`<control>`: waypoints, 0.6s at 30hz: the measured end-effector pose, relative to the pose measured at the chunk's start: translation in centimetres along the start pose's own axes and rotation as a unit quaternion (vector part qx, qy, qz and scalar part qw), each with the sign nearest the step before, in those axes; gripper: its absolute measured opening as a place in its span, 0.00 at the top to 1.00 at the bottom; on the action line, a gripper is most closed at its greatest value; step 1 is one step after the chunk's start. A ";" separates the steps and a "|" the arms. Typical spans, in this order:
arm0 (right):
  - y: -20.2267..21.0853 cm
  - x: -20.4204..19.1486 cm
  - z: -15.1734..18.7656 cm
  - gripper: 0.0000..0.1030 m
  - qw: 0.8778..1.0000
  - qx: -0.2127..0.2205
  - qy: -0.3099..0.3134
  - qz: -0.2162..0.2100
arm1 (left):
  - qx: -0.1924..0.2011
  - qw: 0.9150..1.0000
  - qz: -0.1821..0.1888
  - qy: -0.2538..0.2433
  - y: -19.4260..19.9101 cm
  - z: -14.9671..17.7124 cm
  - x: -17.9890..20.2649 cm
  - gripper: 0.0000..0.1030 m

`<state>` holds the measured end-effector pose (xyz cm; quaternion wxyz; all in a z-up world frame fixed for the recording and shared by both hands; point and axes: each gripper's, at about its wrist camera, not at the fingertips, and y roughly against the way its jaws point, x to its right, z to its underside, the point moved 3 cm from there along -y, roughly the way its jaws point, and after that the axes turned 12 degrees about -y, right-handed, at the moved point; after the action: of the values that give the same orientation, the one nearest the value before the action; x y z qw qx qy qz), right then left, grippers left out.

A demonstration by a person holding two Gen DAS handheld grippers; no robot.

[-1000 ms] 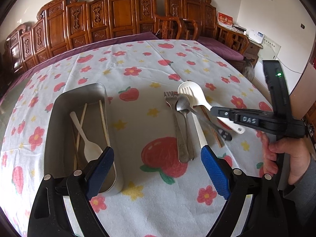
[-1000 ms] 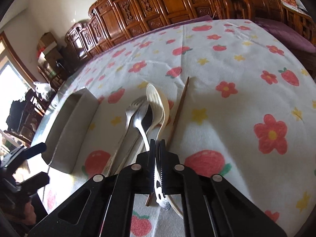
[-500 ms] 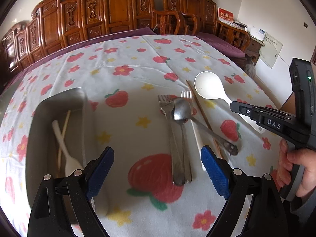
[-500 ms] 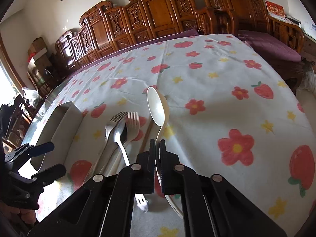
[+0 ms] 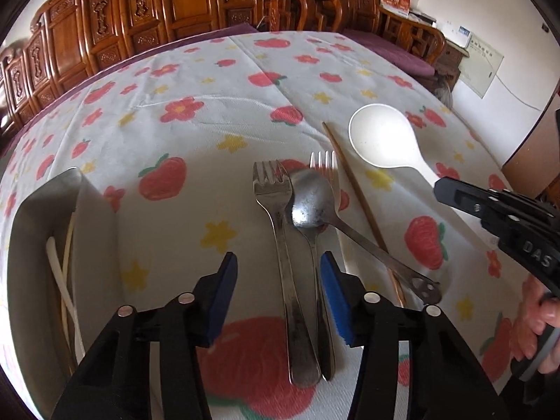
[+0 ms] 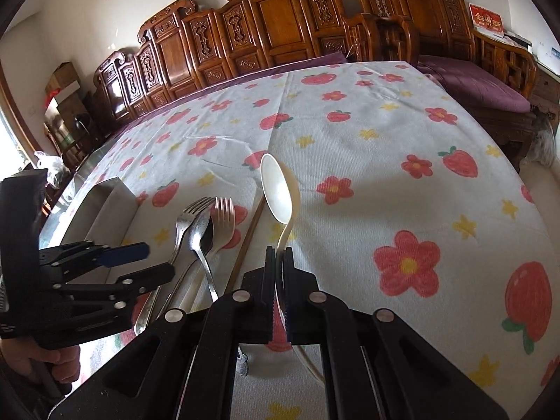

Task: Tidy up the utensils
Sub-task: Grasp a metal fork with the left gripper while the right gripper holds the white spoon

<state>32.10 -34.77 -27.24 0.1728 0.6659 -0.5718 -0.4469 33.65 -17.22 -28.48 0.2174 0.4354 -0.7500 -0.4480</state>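
My right gripper (image 6: 279, 259) is shut on the handle of a white plastic spoon (image 6: 279, 190) and holds it above the table; the spoon also shows in the left wrist view (image 5: 383, 141). My left gripper (image 5: 278, 280) is open, its jaws astride the handles of a metal fork (image 5: 280, 231) and a metal spoon (image 5: 311, 206) lying on the cloth. A white plastic fork (image 5: 327, 166), a second metal spoon handle (image 5: 385, 255) and a wooden chopstick (image 5: 353, 182) lie beside them. A metal tray (image 5: 94, 217) at the left holds chopsticks and a white utensil.
The table wears a white cloth with red flowers and strawberries (image 6: 385, 161). Carved wooden chairs (image 6: 273, 28) line its far side. The right gripper's body (image 5: 507, 217) is at the right of the left wrist view.
My left gripper moved right, away from the tray, came over the metal fork and spoon and narrowed around them. My right gripper lifted the white spoon off the pile.
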 end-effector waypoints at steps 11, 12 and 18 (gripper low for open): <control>0.1 -0.2 0.3 0.95 1.000 -0.002 0.002 0.000 | -0.006 1.000 -0.014 -0.004 -1.0 -0.3 0.3 0.73; 0.1 -0.2 0.3 0.95 1.000 -0.003 0.002 -0.001 | -0.005 1.000 -0.016 -0.005 -1.1 -0.3 0.3 0.74; 0.2 -0.4 0.5 0.95 1.000 -0.001 0.006 -0.002 | -0.001 1.000 -0.020 -0.003 -0.9 0.0 -0.2 0.94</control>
<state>31.59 -34.36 -27.19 0.1760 0.6691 -0.5694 -0.4440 34.20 -17.24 -29.22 0.2068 0.4490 -0.7410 -0.4545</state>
